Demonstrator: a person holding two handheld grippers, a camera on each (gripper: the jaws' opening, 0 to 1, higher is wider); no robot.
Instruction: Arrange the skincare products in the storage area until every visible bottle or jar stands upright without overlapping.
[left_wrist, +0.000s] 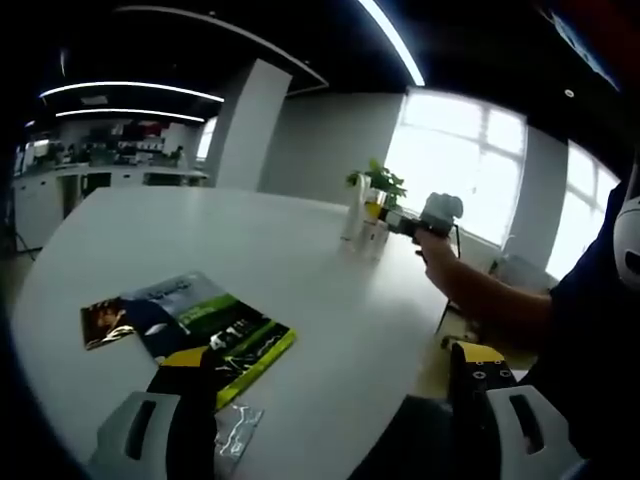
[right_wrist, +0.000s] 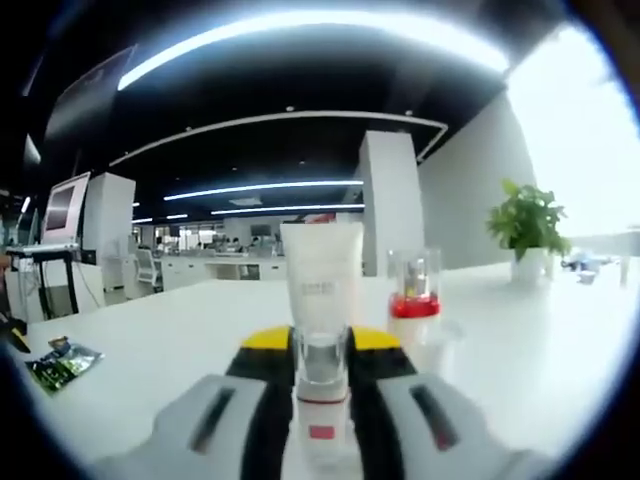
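Observation:
My right gripper (right_wrist: 320, 400) is shut on a small clear-capped bottle (right_wrist: 321, 368) with a white body and a red label. Just behind it a white tube (right_wrist: 322, 278) stands upright on the white table (right_wrist: 190, 330). A clear jar with a red band (right_wrist: 415, 290) stands to its right. In the left gripper view the same products (left_wrist: 364, 218) are grouped at the table's far edge, and a person's hand holds the right gripper (left_wrist: 405, 224) against them. My left gripper (left_wrist: 325, 430) is open over the near edge, holding nothing.
Magazines (left_wrist: 190, 330) lie on the table near my left gripper's left jaw, also seen as magazines (right_wrist: 60, 363) at the far left. A potted plant (left_wrist: 378, 185) stands behind the products; the plant (right_wrist: 525, 228) is to their right. The person's arm (left_wrist: 500, 300) reaches over the right edge.

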